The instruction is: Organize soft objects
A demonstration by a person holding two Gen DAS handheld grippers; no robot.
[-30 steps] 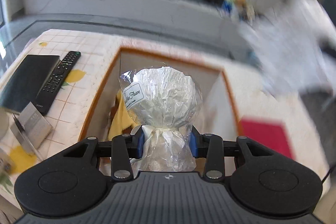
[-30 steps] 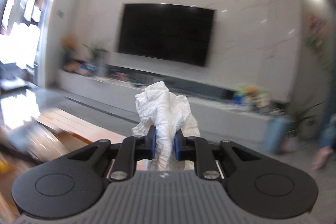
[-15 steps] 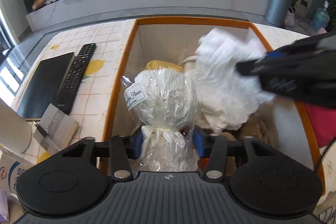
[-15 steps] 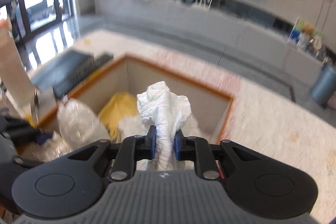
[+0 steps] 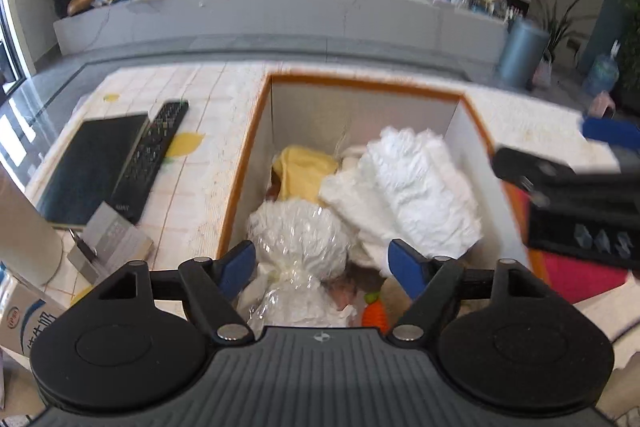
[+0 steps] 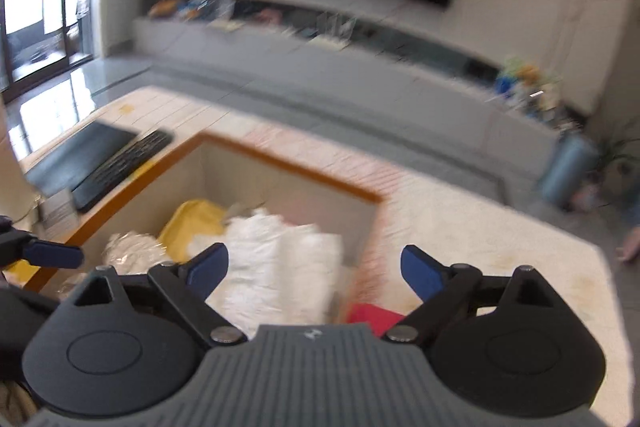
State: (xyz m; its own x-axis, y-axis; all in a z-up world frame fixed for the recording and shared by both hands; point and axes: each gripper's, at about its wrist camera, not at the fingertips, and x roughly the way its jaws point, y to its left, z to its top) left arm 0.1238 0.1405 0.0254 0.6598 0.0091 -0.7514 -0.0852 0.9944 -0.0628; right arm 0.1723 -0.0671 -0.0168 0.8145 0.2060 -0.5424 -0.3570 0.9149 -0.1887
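An orange-rimmed storage box stands on the table. In it lie a clear plastic-wrapped white bundle, a crumpled white cloth, a yellow cloth and an orange carrot toy. My left gripper is open above the wrapped bundle. My right gripper is open above the white cloth; it shows at the right of the left wrist view.
A black remote, a black tablet and a small grey booklet lie on the tiled tabletop left of the box. A red mat lies right of the box. A carton stands at near left.
Both grippers have opened. The wrapped bundle and the white cloth have dropped into the box. The right gripper has pulled back to the right.
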